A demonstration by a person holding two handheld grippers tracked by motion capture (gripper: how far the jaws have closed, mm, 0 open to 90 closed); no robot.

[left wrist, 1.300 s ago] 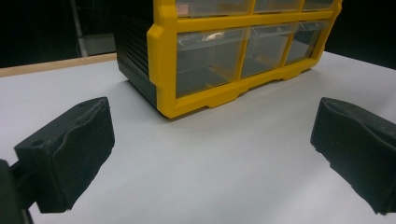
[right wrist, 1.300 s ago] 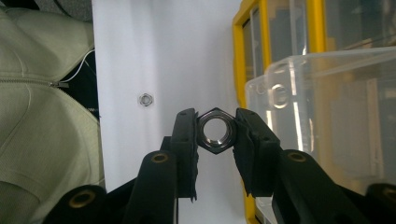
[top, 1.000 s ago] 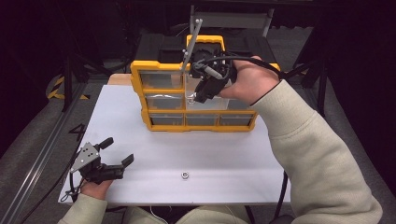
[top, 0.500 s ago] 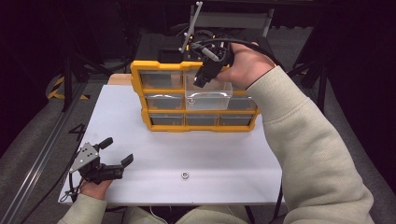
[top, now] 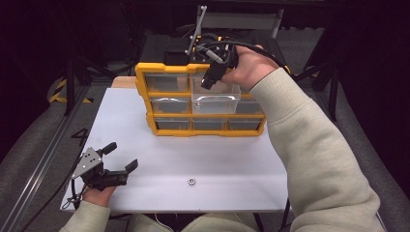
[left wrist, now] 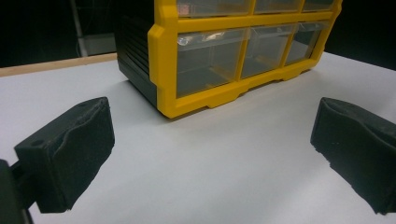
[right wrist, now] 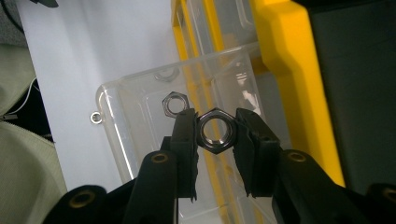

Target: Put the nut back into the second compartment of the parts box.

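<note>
Since a second ago my right gripper [top: 211,77] has drifted back from the cabinet's [top: 164,67] front to above its pulled-out clear drawer [top: 216,101], jaws pinching a hex nut [right wrist: 215,130] flat-on. Another nut [right wrist: 175,102] lies in that drawer. A third nut [top: 191,181] sits on the table [top: 241,164], well in front of the cabinet. My left gripper [top: 118,157] rests spread at the near-left corner.

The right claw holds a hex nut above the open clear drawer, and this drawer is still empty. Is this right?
Not quite. The right claw does hold a hex nut above the open clear drawer, but the drawer is not empty: another nut already lies in it, as the right gripper view shows.
</note>
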